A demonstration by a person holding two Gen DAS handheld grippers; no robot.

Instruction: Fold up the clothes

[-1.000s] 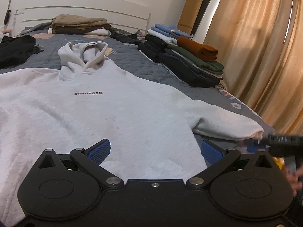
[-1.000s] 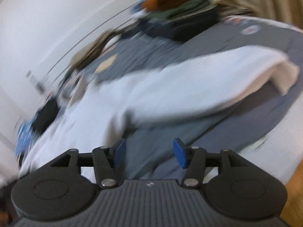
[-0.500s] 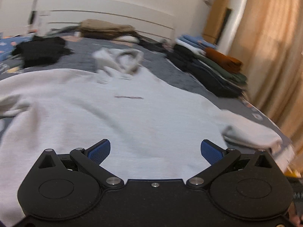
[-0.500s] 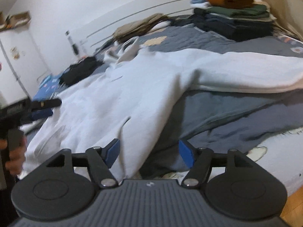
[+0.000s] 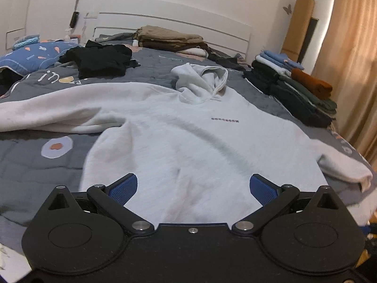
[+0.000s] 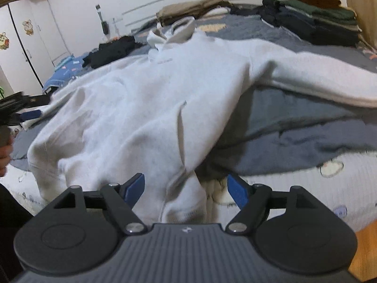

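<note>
A light grey hoodie (image 5: 188, 141) lies face up across the bed, hood (image 5: 202, 80) toward the headboard, sleeves spread to both sides. My left gripper (image 5: 193, 188) hovers open over the hem at the hoodie's left side, its blue pads (image 5: 123, 189) wide apart with nothing pressed between them. In the right wrist view the hoodie (image 6: 146, 108) hangs over the mattress edge. My right gripper (image 6: 187, 187) is opening, with the hem's right corner (image 6: 186, 202) between its pads but not pinched. The left gripper (image 6: 21, 108) also shows at the left edge there.
A stack of folded clothes (image 5: 297, 89) sits along the bed's right side by the curtain (image 5: 353, 66). Folded tan garments (image 5: 169, 40) lie at the headboard, a black garment (image 5: 101, 59) and a blue pillow (image 5: 35, 54) at the left. White wardrobe (image 6: 26, 42) stands beyond.
My left gripper has swung leftward along the hem, so the hoodie's left sleeve now shows. My right gripper has rolled level, closed in on the hem corner and its jaws have widened.
</note>
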